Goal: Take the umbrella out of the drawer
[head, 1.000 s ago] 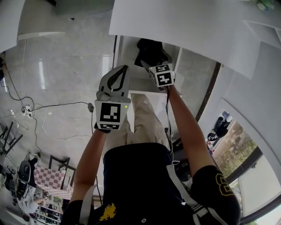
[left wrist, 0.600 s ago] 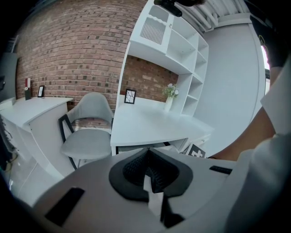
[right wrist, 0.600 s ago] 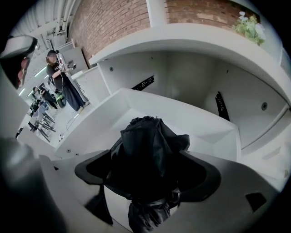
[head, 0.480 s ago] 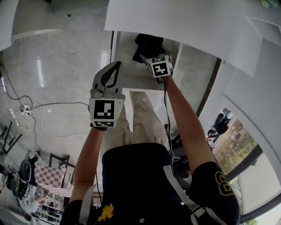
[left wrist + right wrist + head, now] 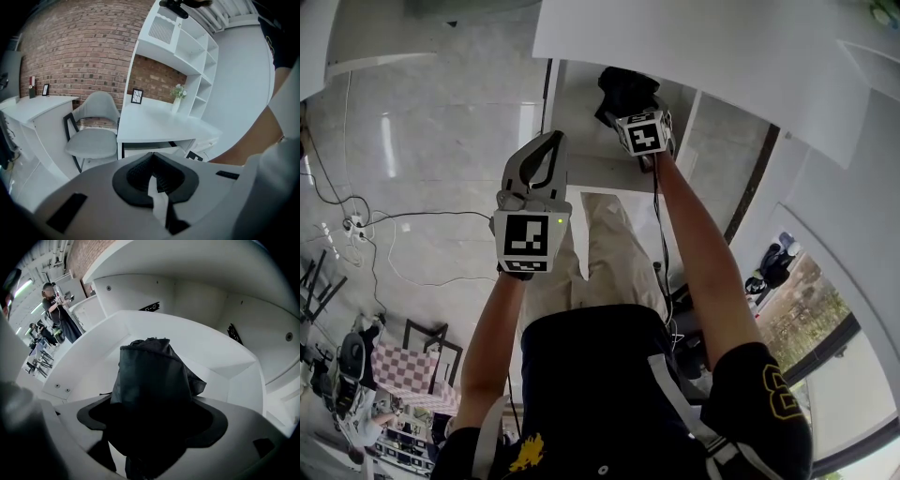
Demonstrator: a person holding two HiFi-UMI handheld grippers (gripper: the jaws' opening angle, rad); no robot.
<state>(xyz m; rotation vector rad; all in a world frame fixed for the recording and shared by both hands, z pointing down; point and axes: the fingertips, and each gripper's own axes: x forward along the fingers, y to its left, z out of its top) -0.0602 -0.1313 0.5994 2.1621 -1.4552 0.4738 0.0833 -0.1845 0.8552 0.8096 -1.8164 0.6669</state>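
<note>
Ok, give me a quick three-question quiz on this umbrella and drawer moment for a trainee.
1. Fill in: the left gripper is empty, with its jaws ___.
2. What grips the black umbrella? A) the left gripper B) the right gripper C) neither
3. True or false: the white drawer is pushed fully closed.

Key: 1 shut; 2 B; 3 false, it stands open with the umbrella over it.

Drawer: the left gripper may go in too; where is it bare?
Bare drawer floor lies left of the umbrella and behind it, along the back wall. The middle is crowded: right gripper clamps the umbrella.
</note>
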